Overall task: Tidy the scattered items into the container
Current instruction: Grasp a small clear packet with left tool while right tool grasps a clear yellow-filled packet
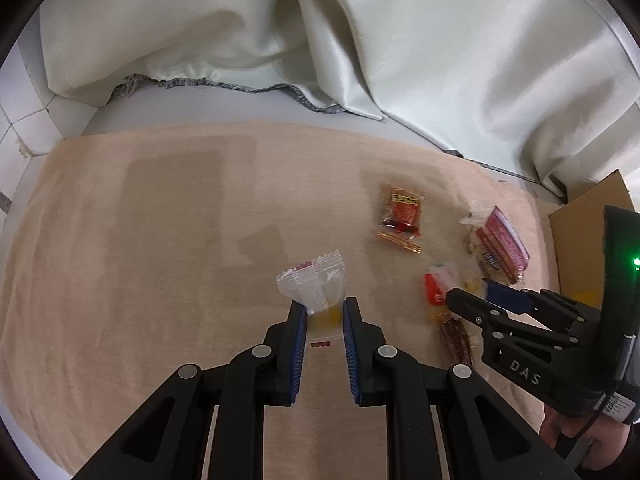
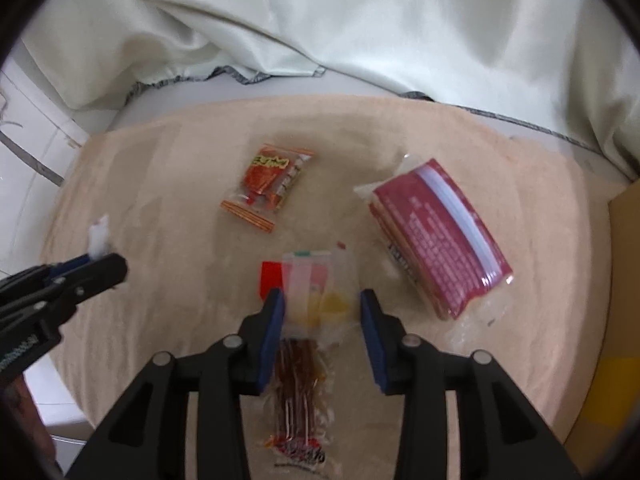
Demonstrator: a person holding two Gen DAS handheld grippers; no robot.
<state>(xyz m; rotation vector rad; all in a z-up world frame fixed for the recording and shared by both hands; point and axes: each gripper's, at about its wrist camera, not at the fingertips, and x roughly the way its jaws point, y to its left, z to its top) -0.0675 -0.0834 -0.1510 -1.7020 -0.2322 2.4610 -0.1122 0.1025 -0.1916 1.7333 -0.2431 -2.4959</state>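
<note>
Your left gripper [image 1: 324,312] clamped on clear packet [image 1: 316,286], packet lifted above beige towel [image 1: 160,240]. Your right gripper [image 2: 322,308] jaws apart, straddling clear yellow packet [image 2: 320,292]; brown stick snack [image 2: 300,384] lies under it, near towel's front edge. Orange-red sachet [image 2: 272,182] sits toward towel's far edge. Maroon bag [image 2: 440,236] lies toward right edge. Cardboard box [image 1: 588,232] just beyond towel's right edge. White curtain [image 1: 400,40] bunched behind towel's far edge.
</note>
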